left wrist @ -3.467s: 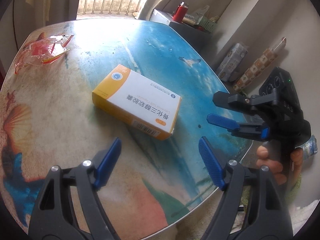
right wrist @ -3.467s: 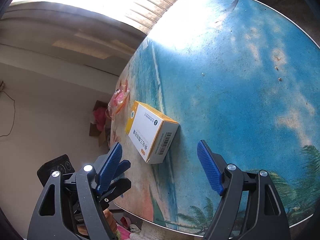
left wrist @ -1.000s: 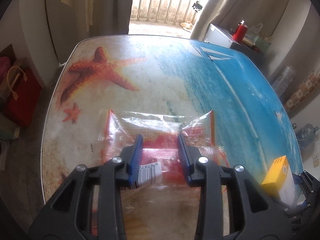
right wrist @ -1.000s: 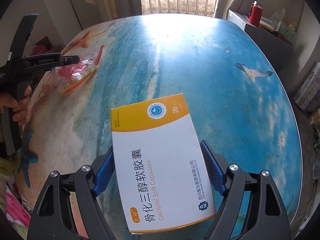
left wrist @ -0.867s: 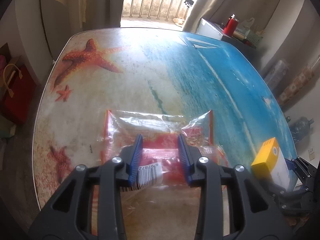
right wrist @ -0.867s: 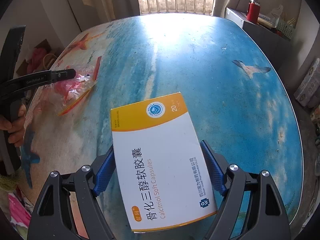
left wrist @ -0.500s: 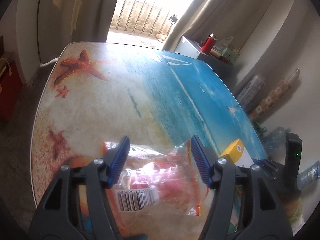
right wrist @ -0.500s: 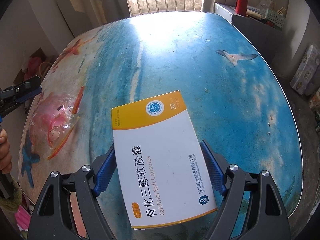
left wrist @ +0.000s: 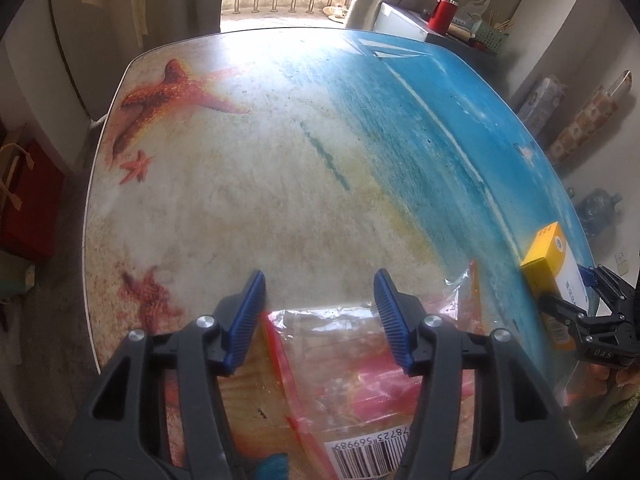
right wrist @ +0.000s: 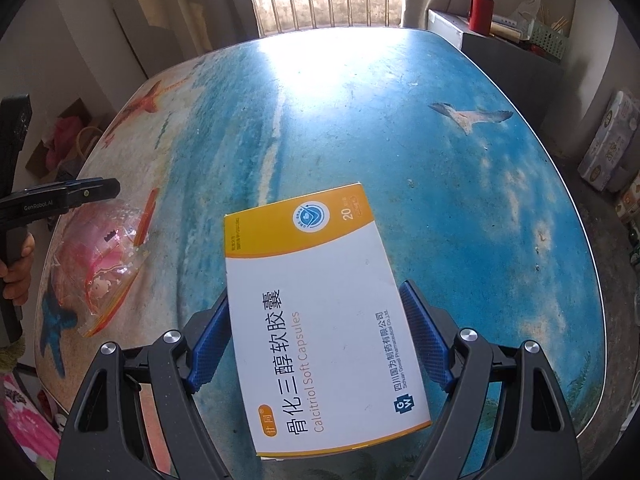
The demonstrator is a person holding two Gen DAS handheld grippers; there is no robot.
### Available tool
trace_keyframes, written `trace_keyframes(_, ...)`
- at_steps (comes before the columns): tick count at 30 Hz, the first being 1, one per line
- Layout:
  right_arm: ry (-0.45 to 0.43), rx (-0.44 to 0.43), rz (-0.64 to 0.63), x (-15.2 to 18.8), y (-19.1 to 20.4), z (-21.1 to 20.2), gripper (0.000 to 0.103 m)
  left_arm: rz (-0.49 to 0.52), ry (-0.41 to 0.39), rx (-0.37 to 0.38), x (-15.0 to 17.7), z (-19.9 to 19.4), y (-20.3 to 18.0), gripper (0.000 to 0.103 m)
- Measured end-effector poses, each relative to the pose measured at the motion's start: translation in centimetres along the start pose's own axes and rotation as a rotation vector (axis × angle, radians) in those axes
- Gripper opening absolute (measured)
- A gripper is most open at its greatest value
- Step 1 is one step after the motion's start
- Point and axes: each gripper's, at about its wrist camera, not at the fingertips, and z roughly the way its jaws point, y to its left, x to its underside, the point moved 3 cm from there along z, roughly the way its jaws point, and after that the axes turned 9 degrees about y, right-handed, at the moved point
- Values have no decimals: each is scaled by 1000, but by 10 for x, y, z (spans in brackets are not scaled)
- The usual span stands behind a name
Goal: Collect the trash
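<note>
A clear and red plastic wrapper (left wrist: pixel 352 368) with a barcode lies on the beach-print table (left wrist: pixel 280 160) near its front edge. My left gripper (left wrist: pixel 320 280) hovers over the wrapper's far end; its jaws are closing, the blue pads stand apart and do not press the plastic. In the right wrist view the wrapper (right wrist: pixel 104 256) lies at the left under the left gripper (right wrist: pixel 108 190). My right gripper (right wrist: pixel 316 296) is shut on a yellow and white medicine box (right wrist: pixel 312 248) held above the table (right wrist: pixel 400 120). The box (left wrist: pixel 548 256) also shows at the right edge.
A cabinet (right wrist: pixel 500 52) with a red bottle (right wrist: pixel 480 8) stands beyond the table's far right corner. Wrapped packs (right wrist: pixel 608 144) stand on the floor at the right, a red bag (left wrist: pixel 28 196) at the left. A person's hand (right wrist: pixel 16 276) holds the left gripper's handle.
My left gripper was shut on the wrapper a second ago and has let it go; the wrapper now lies on the table. The right gripper keeps its hold on the box.
</note>
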Motion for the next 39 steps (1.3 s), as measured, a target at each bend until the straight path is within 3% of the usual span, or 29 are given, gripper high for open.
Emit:
trace_keyframes(4, -5, -14, -1, -1, -1, -1, 79, -90, -3, 23, 27, -12, 15, 54)
trace_keyframes(11, -8, -59, 29, -2, -7, -3, 79, -332, -50, 141, 66, -29, 43, 55)
trace_keyframes(13, -12, -109, 72, -3, -15, -7, 79, -356, -65, 138, 76, -32, 44, 55)
trace_keyframes(19, -148, -145, 117, 1, -31, -51, 79, -364, -99, 92, 103, -39, 34, 55)
trace_keyframes(23, -196, -211, 71, 15, -18, -81, 79, -366, -97, 86, 115, -43, 27, 55)
trace_keyframes(26, -117, -345, 11, 36, 14, -81, 68, -361, -98, 82, 127, -47, 23, 55)
trace_keyframes(29, 39, -438, -45, 62, 55, -54, 45, -349, -98, 71, 137, -51, 17, 55)
trace_keyframes(33, 141, -436, -81, 69, 88, -22, 29, -317, -90, 78, 144, -51, 2, 55)
trace_keyframes(35, 140, -377, -97, 64, 93, -11, 28, -300, -86, 59, 151, -52, -5, 54)
trace_keyframes(39, 118, -370, -58, 44, 83, -10, 23, -296, -77, 99, 166, -54, -13, 54)
